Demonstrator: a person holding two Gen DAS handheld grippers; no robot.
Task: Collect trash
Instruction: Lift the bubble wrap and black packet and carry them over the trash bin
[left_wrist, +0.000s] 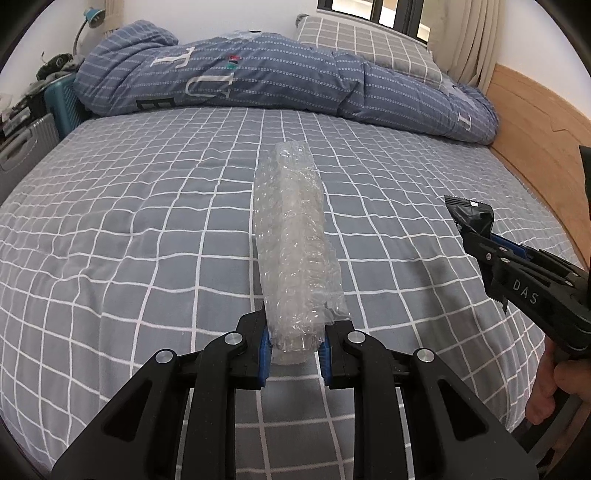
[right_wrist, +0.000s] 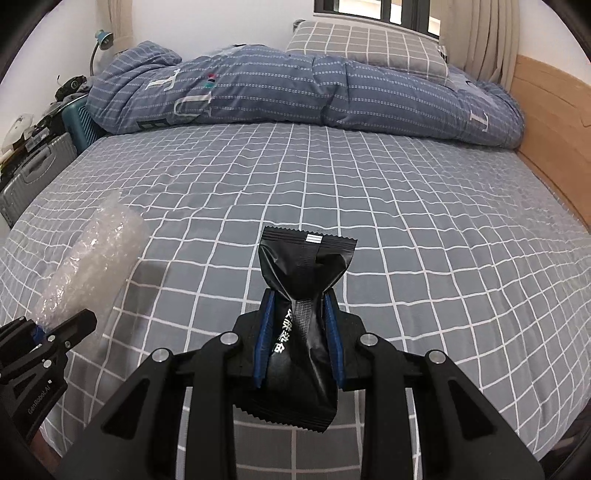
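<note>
My left gripper (left_wrist: 295, 332) is shut on one end of a long roll of clear bubble wrap (left_wrist: 293, 236), which sticks out forward above the bed. The roll also shows at the left of the right wrist view (right_wrist: 88, 251), with the left gripper (right_wrist: 55, 328) below it. My right gripper (right_wrist: 298, 314) is shut on the pinched middle of a black snack wrapper (right_wrist: 306, 266) with white print, held above the bed. In the left wrist view the right gripper (left_wrist: 476, 236) and the wrapper (left_wrist: 469, 214) are at the right.
The bed (left_wrist: 147, 221) has a grey sheet with a white grid. A rumpled blue duvet (left_wrist: 258, 81) and a grey checked pillow (left_wrist: 369, 44) lie at its far end. A wooden bed frame (left_wrist: 535, 129) runs along the right. Suitcases (left_wrist: 29, 144) and clutter stand at the left.
</note>
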